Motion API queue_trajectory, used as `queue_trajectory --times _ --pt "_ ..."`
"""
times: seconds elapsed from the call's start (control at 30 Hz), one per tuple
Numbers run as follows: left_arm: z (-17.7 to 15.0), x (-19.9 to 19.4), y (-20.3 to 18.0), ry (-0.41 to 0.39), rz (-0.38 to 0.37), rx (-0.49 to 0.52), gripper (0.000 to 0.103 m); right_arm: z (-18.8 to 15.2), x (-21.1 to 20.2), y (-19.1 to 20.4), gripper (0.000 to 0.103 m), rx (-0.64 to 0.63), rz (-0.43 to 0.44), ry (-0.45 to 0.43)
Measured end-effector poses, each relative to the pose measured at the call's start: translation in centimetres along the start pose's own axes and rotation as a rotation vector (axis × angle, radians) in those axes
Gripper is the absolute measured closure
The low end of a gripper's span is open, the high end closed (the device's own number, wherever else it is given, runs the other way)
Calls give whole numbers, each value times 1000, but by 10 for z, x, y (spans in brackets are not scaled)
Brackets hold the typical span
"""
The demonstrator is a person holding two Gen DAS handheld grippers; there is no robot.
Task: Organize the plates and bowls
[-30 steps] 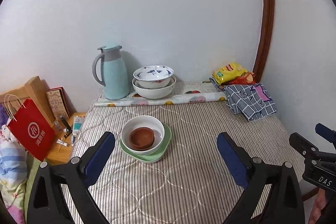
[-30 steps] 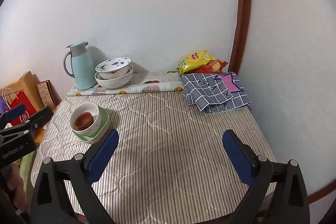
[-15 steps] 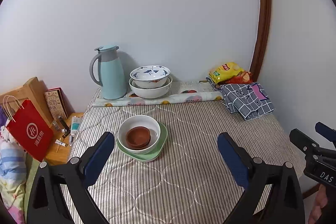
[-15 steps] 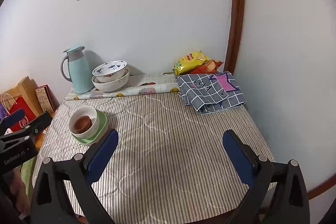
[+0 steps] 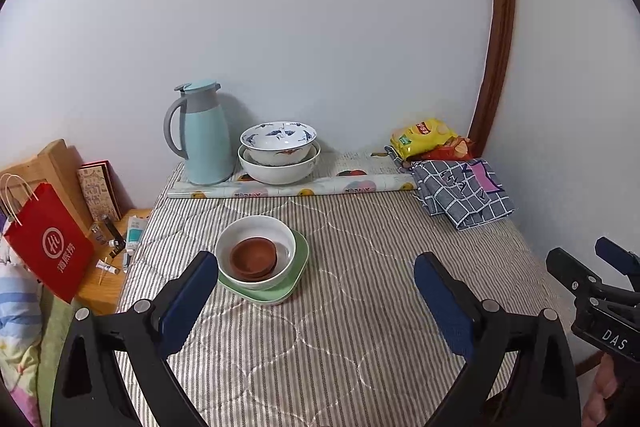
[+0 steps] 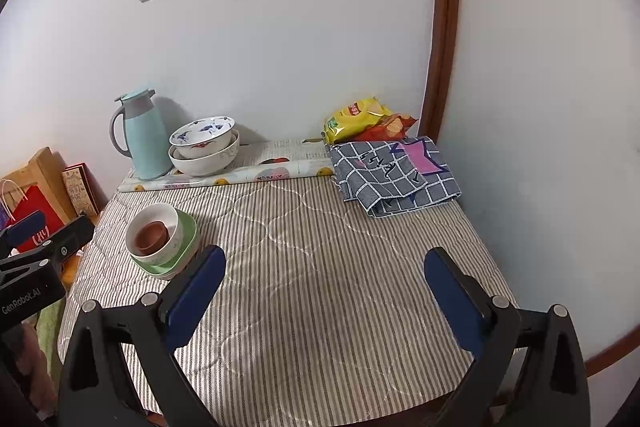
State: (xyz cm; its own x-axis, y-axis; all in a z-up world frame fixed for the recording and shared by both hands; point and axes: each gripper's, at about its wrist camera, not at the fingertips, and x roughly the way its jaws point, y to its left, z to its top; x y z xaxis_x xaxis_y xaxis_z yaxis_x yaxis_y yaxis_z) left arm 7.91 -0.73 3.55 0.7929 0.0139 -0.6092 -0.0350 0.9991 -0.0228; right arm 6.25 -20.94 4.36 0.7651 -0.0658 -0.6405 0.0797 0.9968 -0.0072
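A small brown dish (image 5: pixel 253 258) sits inside a white bowl (image 5: pixel 256 233), which stands on a green plate (image 5: pixel 298 267) on the striped table; the stack also shows in the right wrist view (image 6: pixel 162 239). A blue-patterned bowl (image 5: pixel 278 141) is nested in a larger white bowl (image 5: pixel 280 171) at the back by the wall. My left gripper (image 5: pixel 316 291) is open and empty, held back from the green plate stack. My right gripper (image 6: pixel 324 287) is open and empty over the table's front right.
A light blue thermos jug (image 5: pixel 202 135) stands left of the back bowls. A rolled printed sheet (image 5: pixel 288 189) lies across the back. A checked cloth (image 5: pixel 464 191) and snack bags (image 5: pixel 424 137) sit at the back right. A red paper bag (image 5: pixel 48 247) and a side shelf are left.
Both grippers have pulled back and up from the table, so the dishes look smaller and farther. The dishes have not moved.
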Motion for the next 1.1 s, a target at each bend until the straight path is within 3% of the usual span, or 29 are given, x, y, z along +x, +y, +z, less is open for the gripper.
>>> queue_trajectory --times 1.1 --pt "0 -1 -1 2 0 -7 3 0 -1 1 4 -3 -2 -3"
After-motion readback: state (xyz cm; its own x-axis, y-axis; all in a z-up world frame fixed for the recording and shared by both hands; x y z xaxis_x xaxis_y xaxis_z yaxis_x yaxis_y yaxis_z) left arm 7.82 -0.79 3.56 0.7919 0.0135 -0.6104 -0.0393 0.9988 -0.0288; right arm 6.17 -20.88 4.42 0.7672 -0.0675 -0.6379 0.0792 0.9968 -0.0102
